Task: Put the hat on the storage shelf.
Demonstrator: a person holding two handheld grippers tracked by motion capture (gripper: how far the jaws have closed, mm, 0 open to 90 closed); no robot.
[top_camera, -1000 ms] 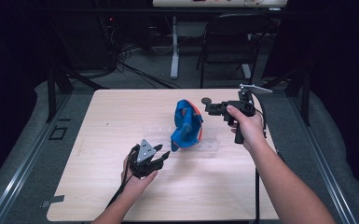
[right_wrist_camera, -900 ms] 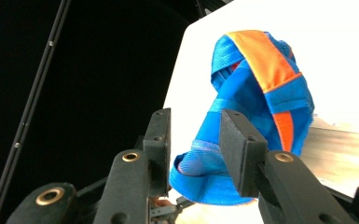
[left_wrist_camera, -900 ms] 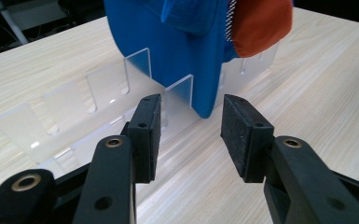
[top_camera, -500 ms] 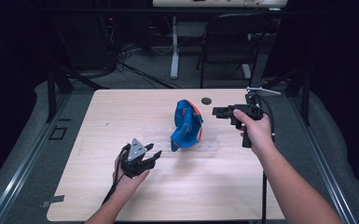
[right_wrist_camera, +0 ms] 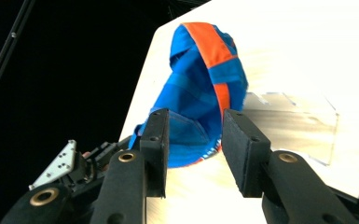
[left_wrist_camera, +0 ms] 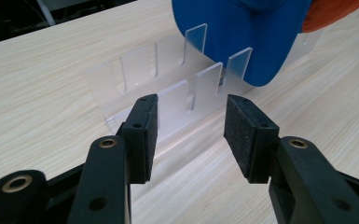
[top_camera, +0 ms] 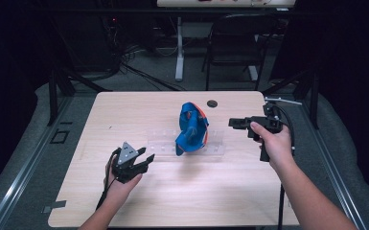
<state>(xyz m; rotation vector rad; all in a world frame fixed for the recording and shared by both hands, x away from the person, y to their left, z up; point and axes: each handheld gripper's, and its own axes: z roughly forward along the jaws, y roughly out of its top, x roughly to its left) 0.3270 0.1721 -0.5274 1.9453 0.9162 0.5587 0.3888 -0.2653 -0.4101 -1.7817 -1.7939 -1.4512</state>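
Note:
A blue cap with an orange stripe (top_camera: 191,128) stands in a clear slotted rack (top_camera: 163,143) in the middle of the wooden table. My left gripper (top_camera: 146,160) rests low at the front left and points at the rack's left end. Its jaws have just been opening, and in the left gripper view (left_wrist_camera: 189,126) nothing lies between them; the rack (left_wrist_camera: 168,98) and cap (left_wrist_camera: 242,32) sit just beyond. My right gripper (top_camera: 232,123) hovers right of the cap and points left. Its jaws have also been opening and stand empty (right_wrist_camera: 193,140), with the cap (right_wrist_camera: 200,79) farther off.
A small dark disc (top_camera: 212,103) lies on the table behind the cap. A black chair (top_camera: 235,43) and a white table leg (top_camera: 179,52) stand beyond the far edge, with cables on the floor. Bare wood (top_camera: 196,191) stretches along the front.
The left hand has slid left, away from the rack. The right hand has drawn back to the right, away from the cap, uncovering the dark disc. Both pairs of jaws stand a little wider.

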